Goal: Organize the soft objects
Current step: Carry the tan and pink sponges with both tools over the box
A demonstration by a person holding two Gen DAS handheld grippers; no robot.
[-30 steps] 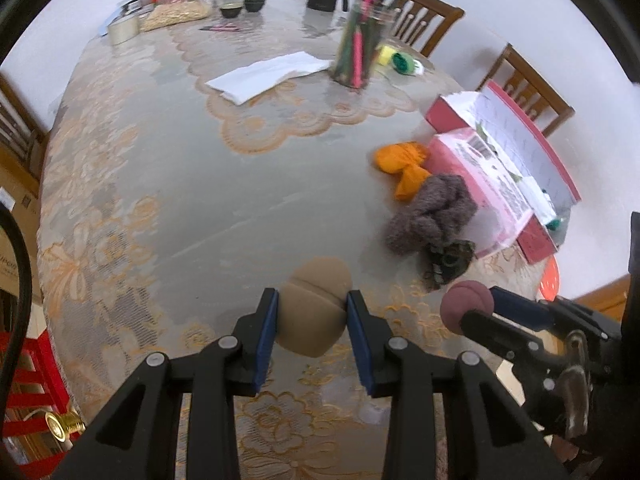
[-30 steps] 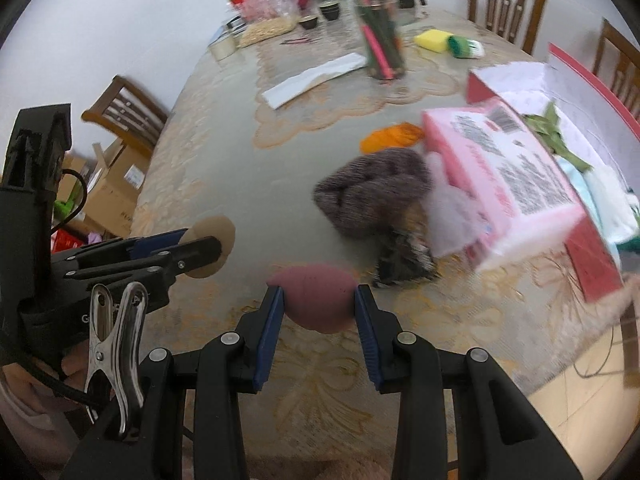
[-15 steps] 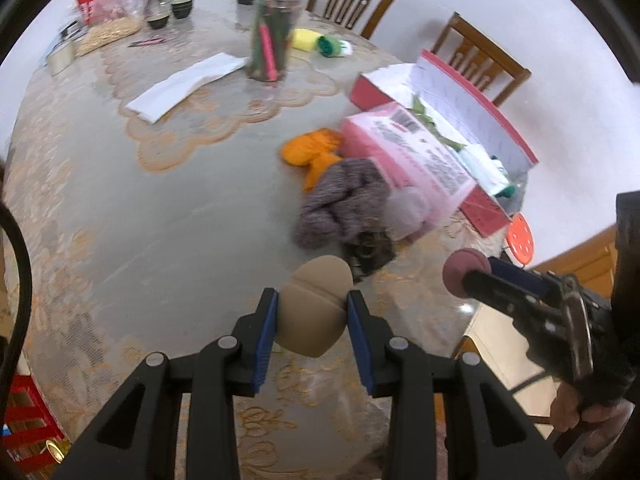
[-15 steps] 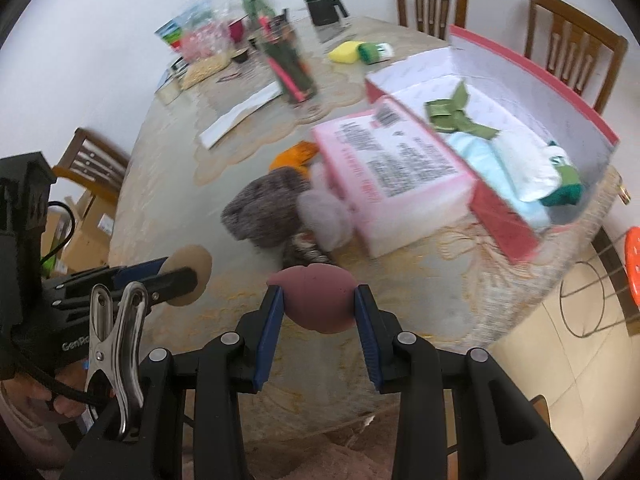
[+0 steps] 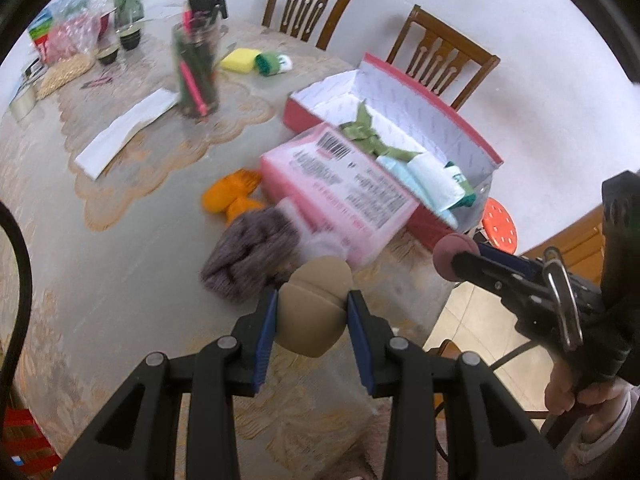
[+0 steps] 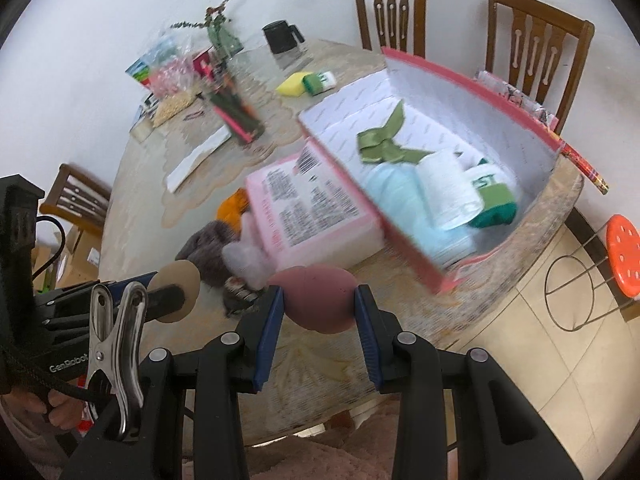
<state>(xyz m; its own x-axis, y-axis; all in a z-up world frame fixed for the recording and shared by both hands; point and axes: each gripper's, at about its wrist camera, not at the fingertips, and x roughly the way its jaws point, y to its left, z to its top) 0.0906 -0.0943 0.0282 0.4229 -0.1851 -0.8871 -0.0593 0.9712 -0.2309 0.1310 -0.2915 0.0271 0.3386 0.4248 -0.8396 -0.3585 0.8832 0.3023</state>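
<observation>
Lace-covered table [image 5: 100, 248] below the left wrist camera: the left gripper [image 5: 313, 320] clamps a tan sponge [image 5: 314, 312] just off a grey knitted bundle [image 5: 250, 256], beside the pink box lid [image 5: 340, 188]. Right wrist view: right gripper [image 6: 319, 304] squeezes a mauve sponge [image 6: 320, 300] near the open red box [image 6: 472, 92] of folded cloths.

On the round lace-covered table [image 5: 120, 264], the open red cardboard box [image 6: 472, 92] sits at the far right edge, with a rolled white towel [image 6: 448, 188] and a green ribbon [image 6: 380, 140] in it. The pink printed packet [image 6: 312, 204] leans on the box's near wall. Left of the packet lie the orange knitted piece [image 5: 230, 196] and, nearer, the grey woolly bundle [image 5: 250, 256] (touching the packet). The glass jar of pens [image 5: 196, 72] stands further back.
</observation>
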